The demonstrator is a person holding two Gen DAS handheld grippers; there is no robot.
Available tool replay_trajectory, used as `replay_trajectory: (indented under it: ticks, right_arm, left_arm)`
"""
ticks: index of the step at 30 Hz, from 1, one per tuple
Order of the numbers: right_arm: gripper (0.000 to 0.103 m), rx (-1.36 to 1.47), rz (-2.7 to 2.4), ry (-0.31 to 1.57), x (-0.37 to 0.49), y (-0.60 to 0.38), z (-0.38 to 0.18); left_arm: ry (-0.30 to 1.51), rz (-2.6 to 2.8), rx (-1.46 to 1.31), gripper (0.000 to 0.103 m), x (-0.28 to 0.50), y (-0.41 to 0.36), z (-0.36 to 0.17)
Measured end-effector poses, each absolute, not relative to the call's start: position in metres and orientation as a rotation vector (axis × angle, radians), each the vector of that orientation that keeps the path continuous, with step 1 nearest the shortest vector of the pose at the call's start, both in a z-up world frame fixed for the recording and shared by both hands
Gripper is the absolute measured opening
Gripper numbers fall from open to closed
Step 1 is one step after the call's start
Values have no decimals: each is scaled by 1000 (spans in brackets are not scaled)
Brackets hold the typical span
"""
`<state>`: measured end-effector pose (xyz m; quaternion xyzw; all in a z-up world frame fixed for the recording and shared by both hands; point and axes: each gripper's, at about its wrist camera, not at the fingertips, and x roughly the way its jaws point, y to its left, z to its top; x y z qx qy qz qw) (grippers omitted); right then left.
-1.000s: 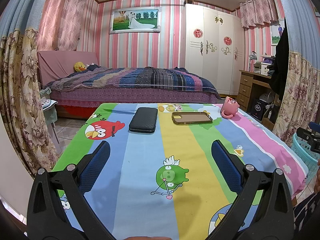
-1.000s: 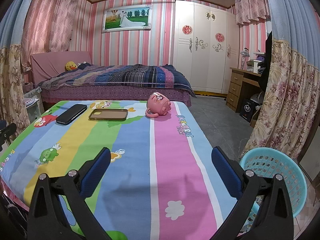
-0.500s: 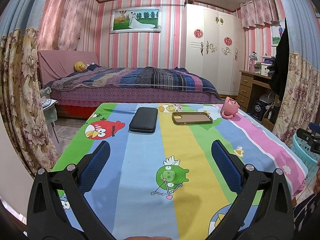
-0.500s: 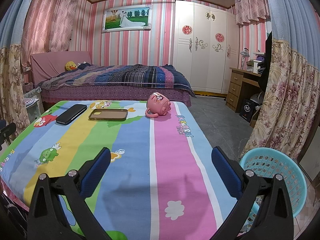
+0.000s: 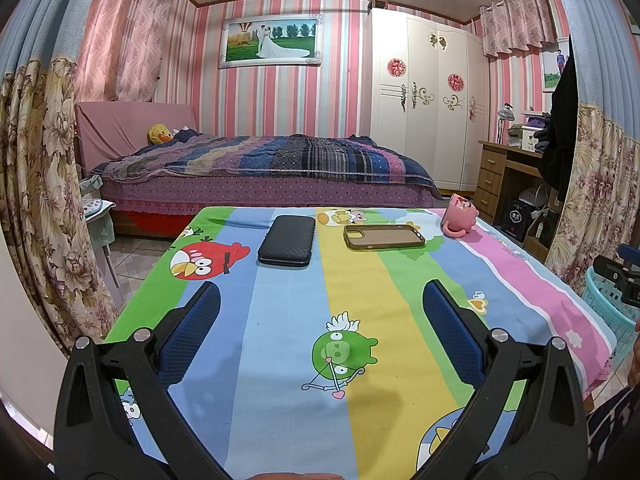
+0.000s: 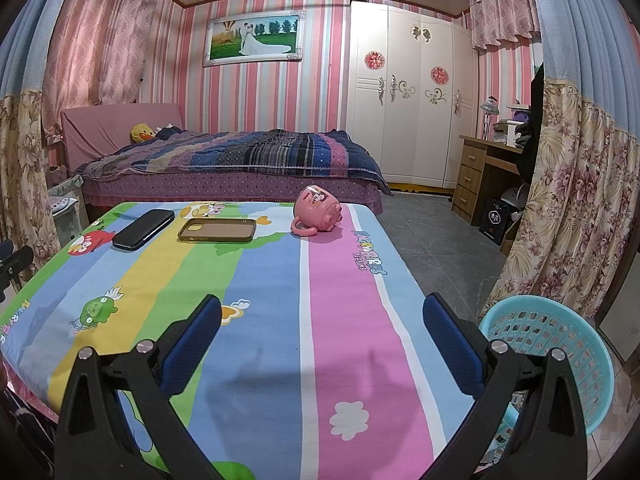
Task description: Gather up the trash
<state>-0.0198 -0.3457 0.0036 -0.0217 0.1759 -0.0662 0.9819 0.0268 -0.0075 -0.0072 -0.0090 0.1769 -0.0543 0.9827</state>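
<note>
A table with a bright cartoon cloth [image 5: 280,360] [image 6: 280,320] bears a black case [image 5: 287,240] [image 6: 143,229], an olive phone case [image 5: 384,237] [image 6: 218,230] and a pink mug on its side [image 5: 459,216] [image 6: 317,213], all near the far edge. A turquoise basket [image 6: 560,344] [image 5: 610,300] stands on the floor right of the table. My left gripper [image 5: 320,304] is open and empty above the near left part of the table. My right gripper [image 6: 322,316] is open and empty above the near right part.
A bed [image 5: 260,168] stands beyond the table. A white wardrobe [image 5: 424,100] and a wooden desk [image 5: 504,176] are at the right. Flowered curtains hang at both sides [image 5: 44,200] [image 6: 580,208]. Grey floor [image 6: 432,232] lies right of the table.
</note>
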Motion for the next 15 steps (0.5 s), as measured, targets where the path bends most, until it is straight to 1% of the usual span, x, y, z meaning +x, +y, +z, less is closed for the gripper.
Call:
replay_trajectory:
  ticks: [15]
  right_arm:
    - [98, -46, -134, 354, -20, -345, 4]
  left_arm:
    - [356, -108, -19, 98, 26, -8, -7]
